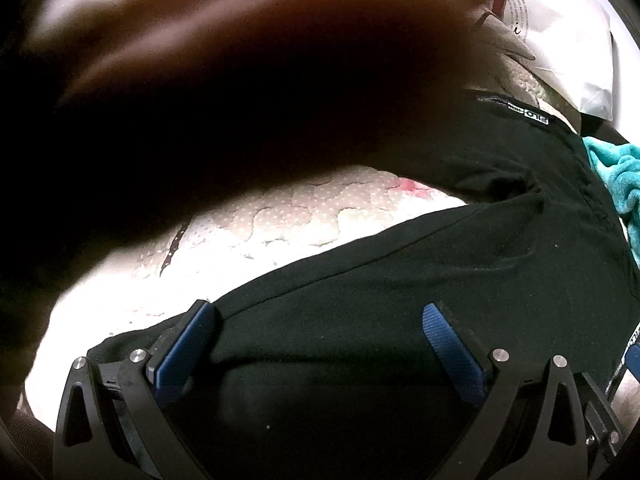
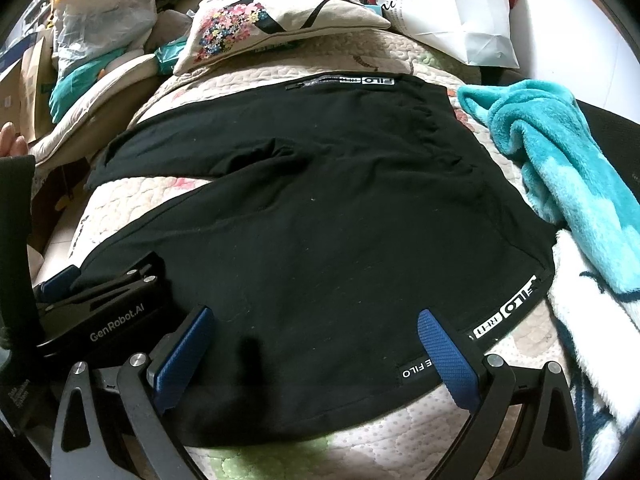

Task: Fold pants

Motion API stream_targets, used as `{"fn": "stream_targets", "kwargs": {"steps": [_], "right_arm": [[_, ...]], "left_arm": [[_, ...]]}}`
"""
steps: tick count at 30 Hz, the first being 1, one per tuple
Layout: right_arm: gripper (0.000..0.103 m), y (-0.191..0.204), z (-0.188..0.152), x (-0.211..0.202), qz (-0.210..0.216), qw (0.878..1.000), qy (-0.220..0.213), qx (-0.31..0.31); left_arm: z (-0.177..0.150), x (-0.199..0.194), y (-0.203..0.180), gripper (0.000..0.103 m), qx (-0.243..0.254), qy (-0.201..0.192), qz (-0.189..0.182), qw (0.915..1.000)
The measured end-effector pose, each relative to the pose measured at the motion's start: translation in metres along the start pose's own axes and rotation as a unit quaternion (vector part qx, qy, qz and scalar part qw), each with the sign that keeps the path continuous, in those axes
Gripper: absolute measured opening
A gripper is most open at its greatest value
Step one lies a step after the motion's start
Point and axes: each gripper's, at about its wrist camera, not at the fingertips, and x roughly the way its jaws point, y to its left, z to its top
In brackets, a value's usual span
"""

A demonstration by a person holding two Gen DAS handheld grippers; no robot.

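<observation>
Black pants (image 2: pixel 320 208) lie spread on a quilted bed cover (image 2: pixel 400 436), with white logo strips at the far edge and near right corner. My right gripper (image 2: pixel 316 344) is open, its blue pads (image 2: pixel 448 360) low over the near part of the pants. My left gripper (image 1: pixel 320 340) is open over the black fabric (image 1: pixel 400 280) near its left edge; it also shows in the right wrist view (image 2: pixel 100 300), lying on the pants' near left side. A dark blurred mass (image 1: pixel 200 120) hides the upper left of the left wrist view.
A teal fleece blanket (image 2: pixel 560 152) lies bunched at the pants' right side. A flowered pillow (image 2: pixel 272 12), a white bag (image 2: pixel 460 4) and plastic bags (image 2: pixel 96 20) crowd the far side. A hand (image 2: pixel 12 140) shows at the left edge.
</observation>
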Motion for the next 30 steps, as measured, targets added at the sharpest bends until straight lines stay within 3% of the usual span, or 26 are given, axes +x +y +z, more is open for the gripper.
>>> {"fn": "stream_targets", "kwargs": {"steps": [18,30], "right_arm": [[0.103,-0.013,0.01,-0.051,-0.017,0.995,-0.093,0.013],[0.103,-0.026,0.015,-0.063,-0.012,0.993,-0.11,0.037]], "left_arm": [[-0.003,0.005,0.004,0.103,0.001,-0.001,0.001,1.0],[-0.005,0.0,0.002,0.103,0.002,-0.004,0.007,1.0]]}}
